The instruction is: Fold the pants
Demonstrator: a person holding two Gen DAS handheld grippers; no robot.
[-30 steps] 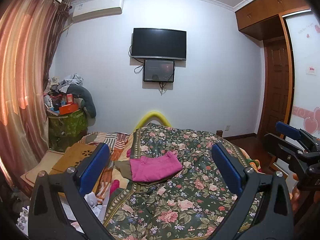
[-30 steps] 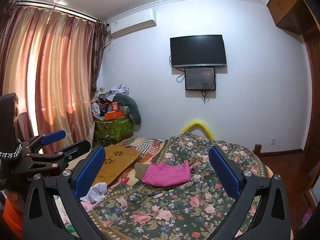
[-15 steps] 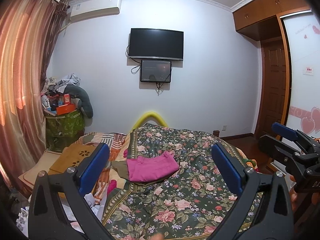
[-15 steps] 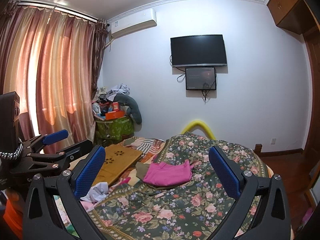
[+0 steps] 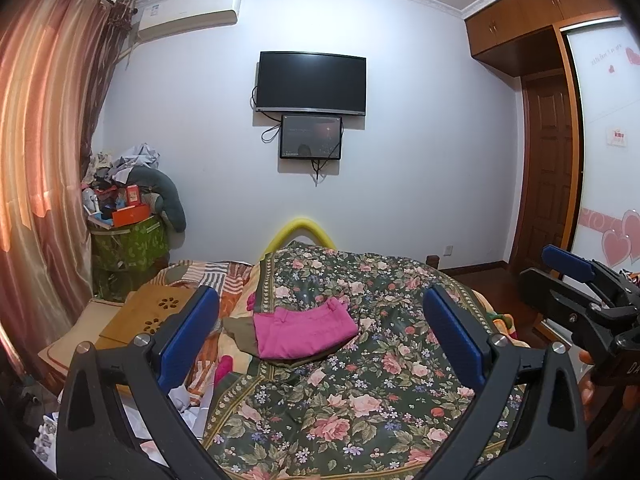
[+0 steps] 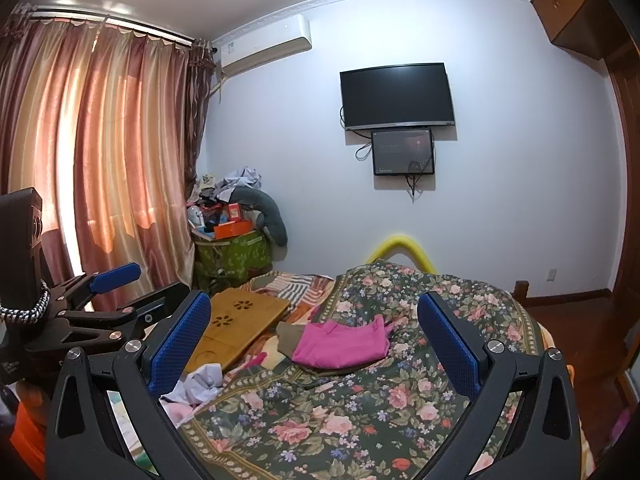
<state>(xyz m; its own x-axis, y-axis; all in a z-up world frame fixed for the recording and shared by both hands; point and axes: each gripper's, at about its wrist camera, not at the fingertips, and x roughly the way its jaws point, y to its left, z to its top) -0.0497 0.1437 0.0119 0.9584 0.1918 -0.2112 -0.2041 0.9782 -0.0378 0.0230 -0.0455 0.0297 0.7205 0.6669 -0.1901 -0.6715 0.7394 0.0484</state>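
Folded pink pants (image 5: 304, 330) lie on the floral bedspread (image 5: 360, 380), on top of an olive-brown garment (image 5: 240, 332). My left gripper (image 5: 320, 308) is held above the near part of the bed, well short of the pants, open and holding nothing. In the right wrist view the pink pants (image 6: 340, 340) lie ahead, framed by my right gripper (image 6: 314, 312), which is also open and holding nothing. The right gripper (image 5: 548, 270) shows at the right edge of the left wrist view. The left gripper (image 6: 136, 288) shows at the left of the right wrist view.
A wooden lap tray (image 6: 236, 320) lies on the bed's left side, with crumpled cloth (image 6: 200, 380) near it. A green bin (image 5: 128, 240) piled with clutter stands by the curtains (image 6: 100, 160). A yellow bed rail (image 5: 300, 228) stands at the far end and a door (image 5: 548, 168) on the right.
The left wrist view has drifted slightly, so the room sits a little further left in it. The pants lie unmoved, and both grippers stay open.
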